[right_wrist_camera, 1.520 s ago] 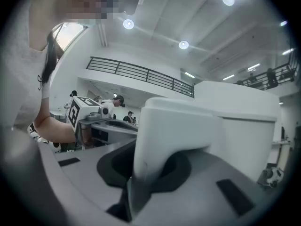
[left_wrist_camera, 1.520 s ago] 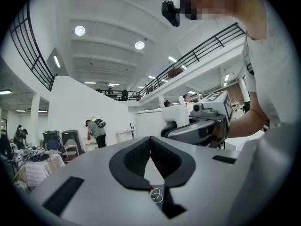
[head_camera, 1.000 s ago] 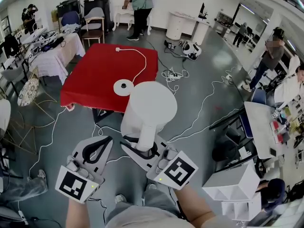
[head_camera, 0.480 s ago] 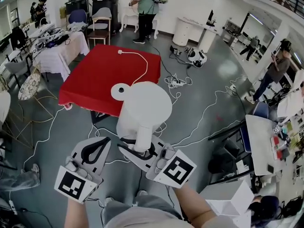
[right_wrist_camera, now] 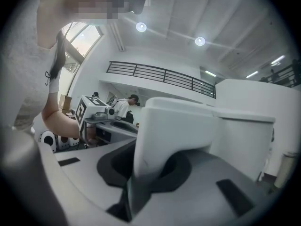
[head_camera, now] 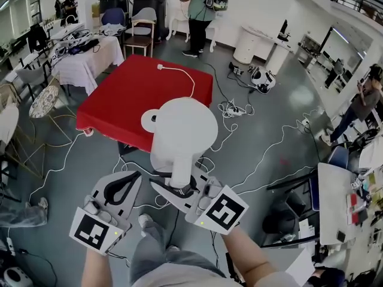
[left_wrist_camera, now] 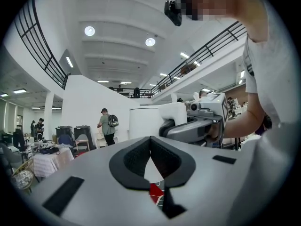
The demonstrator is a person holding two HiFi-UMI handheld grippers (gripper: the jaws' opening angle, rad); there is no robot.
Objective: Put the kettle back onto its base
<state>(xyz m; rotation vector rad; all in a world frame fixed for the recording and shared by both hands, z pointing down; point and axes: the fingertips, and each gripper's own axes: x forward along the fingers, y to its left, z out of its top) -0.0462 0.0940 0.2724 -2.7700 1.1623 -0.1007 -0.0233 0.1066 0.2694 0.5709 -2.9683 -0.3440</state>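
Far left was pretty cramped: a white-clothed side table (head_camera: 90, 61) loaded with gear, with chairs (head_camera: 139, 34) packed in behind it. The left hand-held gripper (head_camera: 128, 181) sat low in the head view. Its jaws were closed tip to tip with nothing in them, and it was clear of everything else.

Ahead of it stood the square red-covered worktop (head_camera: 128, 97), mostly bare, so loads of room on top. The round white plastic kettle base (head_camera: 151, 120) lay close to the worktop's near edge. Its white power cord (head_camera: 178, 69) looped off toward the far edge.

Just right of the base, and partly covering it in the head view, was the white plastic electric kettle (head_camera: 182, 130). It was up in the air over that near edge, not on the base. The lid was down, so no idea whether anything was in it. The right hand-held gripper (head_camera: 179, 187) had its jaws clamped on the kettle's white handle (right_wrist_camera: 164, 145).

Right of all that the grey floor (head_camera: 281, 100) was open, apart from loose white cables (head_camera: 234, 108) snaking across it.
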